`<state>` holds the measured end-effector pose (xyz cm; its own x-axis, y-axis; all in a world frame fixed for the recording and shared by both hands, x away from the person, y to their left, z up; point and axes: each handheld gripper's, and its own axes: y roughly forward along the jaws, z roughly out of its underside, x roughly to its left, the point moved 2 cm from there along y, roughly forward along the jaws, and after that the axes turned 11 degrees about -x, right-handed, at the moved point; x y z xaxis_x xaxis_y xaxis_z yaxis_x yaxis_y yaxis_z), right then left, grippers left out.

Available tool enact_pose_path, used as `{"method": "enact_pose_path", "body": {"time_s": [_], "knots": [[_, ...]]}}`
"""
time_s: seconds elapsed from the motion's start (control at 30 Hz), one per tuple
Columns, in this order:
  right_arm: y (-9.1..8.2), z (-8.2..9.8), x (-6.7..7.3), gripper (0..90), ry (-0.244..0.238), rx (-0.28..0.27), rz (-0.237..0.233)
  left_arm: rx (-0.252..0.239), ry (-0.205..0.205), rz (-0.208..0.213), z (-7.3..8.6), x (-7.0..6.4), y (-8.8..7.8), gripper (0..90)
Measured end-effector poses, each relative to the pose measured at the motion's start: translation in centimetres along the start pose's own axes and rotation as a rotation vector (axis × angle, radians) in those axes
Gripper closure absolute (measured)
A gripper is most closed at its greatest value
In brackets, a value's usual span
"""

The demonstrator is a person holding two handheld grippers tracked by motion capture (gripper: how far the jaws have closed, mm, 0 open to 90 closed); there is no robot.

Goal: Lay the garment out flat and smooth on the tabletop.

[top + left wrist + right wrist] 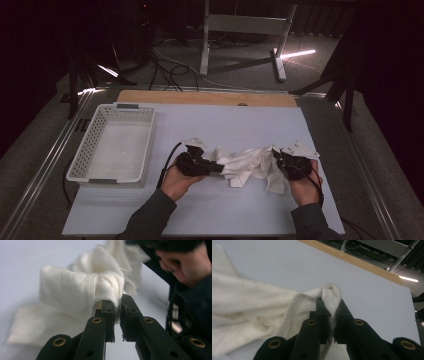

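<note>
A crumpled white cloth lies bunched on the pale table sheet between my two hands. My left gripper is shut on the cloth's left end; in the left gripper view a hemmed fold of the cloth is pinched between the jaw tips. At the cloth's right end my right gripper is shut on another edge. The right gripper view has a fold of the cloth clamped between the jaws, with the remaining fabric trailing off to the left.
A white perforated basket stands on the table at the left, with nothing in it. A wooden board edge runs along the back of the sheet. Beyond it, on the dark floor, are cables and a metal frame.
</note>
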<state>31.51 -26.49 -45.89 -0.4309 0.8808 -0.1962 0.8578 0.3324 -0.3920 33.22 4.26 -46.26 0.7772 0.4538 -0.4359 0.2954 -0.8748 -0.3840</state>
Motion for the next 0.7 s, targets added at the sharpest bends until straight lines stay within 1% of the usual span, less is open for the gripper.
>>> {"method": "enact_pose_path", "body": {"time_s": [0.1,0.23,0.27,0.37,0.47,0.53,0.6,0.7], "knots": [[0.0,0.0,0.0,84.1,0.001,-0.002,-0.005,-0.032,-0.03,-0.048,-0.2,1.4,-0.6,83.0],[0.1,0.1,0.1,83.6,0.002,0.004,-0.012,-0.075,-0.069,-0.102,-0.6,2.9,-1.2,83.3],[0.2,0.2,0.0,83.2,-0.006,0.005,-0.014,-0.085,-0.079,-0.117,-0.7,3.3,-1.4,83.4],[0.4,0.6,-0.3,80.4,0.005,0.02,-0.01,-0.112,-0.113,-0.153,-0.9,4.3,-2.2,83.7],[0.7,1.2,-0.8,74.8,0.023,0.038,0.024,-0.145,-0.156,-0.194,-1.1,5.2,-3.0,83.8],[0.9,1.6,-1.2,69.9,0.047,0.063,0.044,-0.166,-0.181,-0.217,-1.1,5.6,-3.6,83.9],[1.0,1.8,-1.2,64.3,0.069,0.071,0.043,-0.183,-0.194,-0.234,-1.2,5.9,-4.0,83.9],[0.8,1.7,-1.0,55.1,0.071,0.057,0.03,-0.2,-0.205,-0.239,-1.3,6.0,-4.3,83.8]]}}
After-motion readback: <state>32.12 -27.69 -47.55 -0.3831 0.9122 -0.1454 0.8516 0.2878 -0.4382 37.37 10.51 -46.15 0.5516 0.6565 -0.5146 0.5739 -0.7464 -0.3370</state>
